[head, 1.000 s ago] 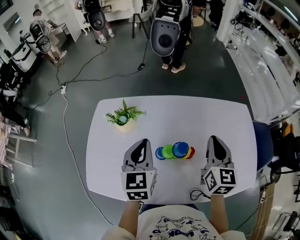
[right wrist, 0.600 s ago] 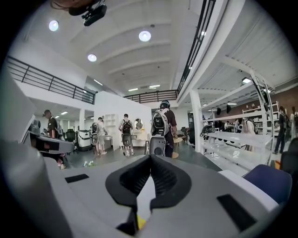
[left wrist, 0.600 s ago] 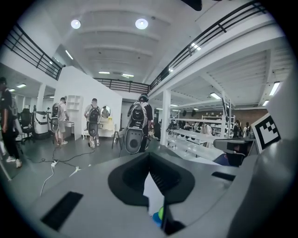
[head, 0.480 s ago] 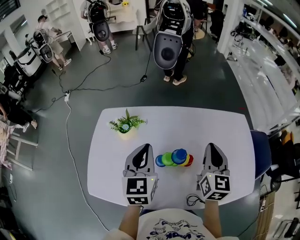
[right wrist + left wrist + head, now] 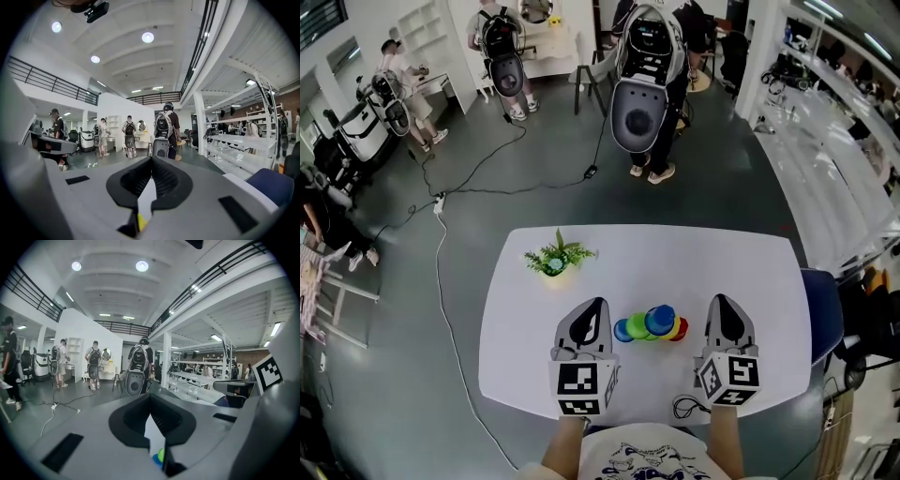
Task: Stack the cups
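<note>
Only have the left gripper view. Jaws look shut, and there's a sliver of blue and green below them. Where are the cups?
Observer: The cups lie in one overlapping cluster on the white table, between the left gripper and the right gripper.
Operator: Colours?
Observer: Blue, green, yellow and red all show. I can't tell whether any are nested.
Operator: Right side holding anything?
Observer: No. Its jaws are together and empty, and it sits clear of the cluster.
Operator: Any clutter ahead?
Observer: Just a small potted plant at the far left of the table, well apart from the cups.
</note>
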`<move>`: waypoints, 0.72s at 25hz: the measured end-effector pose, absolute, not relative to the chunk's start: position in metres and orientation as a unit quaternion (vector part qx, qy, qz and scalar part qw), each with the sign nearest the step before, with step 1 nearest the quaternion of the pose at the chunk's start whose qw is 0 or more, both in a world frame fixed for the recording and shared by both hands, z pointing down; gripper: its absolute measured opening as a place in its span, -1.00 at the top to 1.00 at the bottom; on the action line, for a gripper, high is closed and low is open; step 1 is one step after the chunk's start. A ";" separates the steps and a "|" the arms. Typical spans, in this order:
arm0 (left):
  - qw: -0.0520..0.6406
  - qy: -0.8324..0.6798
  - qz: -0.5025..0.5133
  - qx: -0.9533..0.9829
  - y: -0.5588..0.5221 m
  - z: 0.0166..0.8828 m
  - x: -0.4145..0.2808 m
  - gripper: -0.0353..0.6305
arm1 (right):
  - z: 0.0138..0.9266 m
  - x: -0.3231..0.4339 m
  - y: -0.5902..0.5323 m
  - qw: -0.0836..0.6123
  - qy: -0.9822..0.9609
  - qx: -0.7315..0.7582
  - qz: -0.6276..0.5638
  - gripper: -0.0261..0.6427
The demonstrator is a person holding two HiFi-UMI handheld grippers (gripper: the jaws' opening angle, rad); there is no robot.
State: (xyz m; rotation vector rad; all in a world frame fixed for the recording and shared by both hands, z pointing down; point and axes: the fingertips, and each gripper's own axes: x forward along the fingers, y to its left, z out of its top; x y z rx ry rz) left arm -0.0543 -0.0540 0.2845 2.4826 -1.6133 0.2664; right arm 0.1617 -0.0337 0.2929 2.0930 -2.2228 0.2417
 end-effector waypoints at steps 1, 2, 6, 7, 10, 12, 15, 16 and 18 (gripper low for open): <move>0.084 -0.541 0.088 0.832 -0.054 0.283 -0.055 0.85 | 0.292 0.160 -0.033 0.040 -0.726 0.682 0.078 0.89; 0.084 -0.541 0.087 0.832 -0.053 0.282 -0.056 0.85 | 0.291 0.159 -0.033 0.041 -0.726 0.682 0.076 0.89; 0.084 -0.539 0.086 0.834 -0.047 0.280 -0.052 0.85 | 0.286 0.161 -0.027 0.039 -0.727 0.681 0.072 0.89; 0.084 -0.538 0.085 0.834 -0.046 0.279 -0.050 0.85 | 0.285 0.162 -0.026 0.037 -0.727 0.681 0.073 0.89; 0.086 -0.538 0.083 0.835 -0.046 0.277 -0.054 0.85 | 0.282 0.159 -0.027 0.036 -0.726 0.683 0.074 0.89; 0.088 -0.538 0.082 0.834 -0.047 0.277 -0.058 0.85 | 0.281 0.155 -0.028 0.038 -0.726 0.683 0.073 0.89; 0.088 -0.538 0.082 0.834 -0.048 0.277 -0.056 0.85 | 0.281 0.157 -0.028 0.041 -0.727 0.682 0.071 0.89; 0.087 -0.538 0.082 0.834 -0.047 0.276 -0.054 0.85 | 0.280 0.158 -0.028 0.041 -0.727 0.681 0.070 0.89; 0.088 -0.538 0.082 0.834 -0.047 0.275 -0.053 0.85 | 0.280 0.160 -0.027 0.043 -0.728 0.681 0.070 0.89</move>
